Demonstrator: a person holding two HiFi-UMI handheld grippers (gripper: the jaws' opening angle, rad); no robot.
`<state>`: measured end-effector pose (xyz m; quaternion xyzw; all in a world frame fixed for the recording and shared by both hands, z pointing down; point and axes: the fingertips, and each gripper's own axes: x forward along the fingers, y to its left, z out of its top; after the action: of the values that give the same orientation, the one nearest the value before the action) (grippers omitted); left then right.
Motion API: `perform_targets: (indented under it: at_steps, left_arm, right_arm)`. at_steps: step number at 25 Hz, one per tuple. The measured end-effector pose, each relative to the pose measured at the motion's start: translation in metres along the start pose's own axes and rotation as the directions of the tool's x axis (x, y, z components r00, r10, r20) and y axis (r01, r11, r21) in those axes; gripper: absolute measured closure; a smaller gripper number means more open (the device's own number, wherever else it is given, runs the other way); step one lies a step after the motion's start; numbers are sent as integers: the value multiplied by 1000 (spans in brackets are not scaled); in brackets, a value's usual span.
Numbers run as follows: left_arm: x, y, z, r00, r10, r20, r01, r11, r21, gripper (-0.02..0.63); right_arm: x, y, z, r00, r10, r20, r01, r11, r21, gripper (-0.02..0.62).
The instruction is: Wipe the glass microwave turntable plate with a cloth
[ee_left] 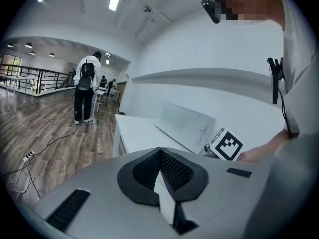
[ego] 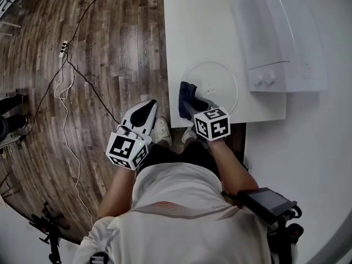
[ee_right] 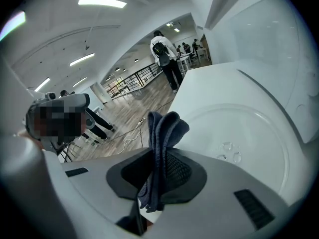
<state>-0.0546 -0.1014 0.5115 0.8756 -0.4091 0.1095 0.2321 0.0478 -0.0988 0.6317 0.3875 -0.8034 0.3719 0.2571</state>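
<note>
Right gripper [ee_right: 157,169] jaws clamp a dark cloth [ee_right: 162,142] just beside the plate [ego: 210,86] on the table [ego: 193,26]. Left gripper [ee_left: 161,157] jaws meet, empty. Only the right gripper view shows what may be drops [ee_right: 229,151] on the glass.

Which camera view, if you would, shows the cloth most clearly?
The right gripper view: the cloth sits close up, pinched between the jaws. The head view shows only a small dark fold; the left gripper view, nothing.

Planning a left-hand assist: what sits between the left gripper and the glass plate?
Head view: the cloth, clamped in the right gripper, sits between the left gripper and the plate.
</note>
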Motion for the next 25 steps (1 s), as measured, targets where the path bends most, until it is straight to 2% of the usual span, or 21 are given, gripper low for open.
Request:
perform_targets:
  at_steps: [5,15,25]
  left_arm:
    - [0,-1,-4,1000,-2,-11,2,1000,2,595]
    - [10,-9,-3,1000,-18,-16,18,1000,10,595]
    - [24,-22,-2,999,-43,-26,43,999,16,595]
  right_arm:
    - [1,-19,-8,999,-25,-30,26,999,41,534]
    - [-31,-66,-25,998,-59,-38,66,977,205,534]
    - [-75,-124,-43,986,-157,-58,167,953,253,534]
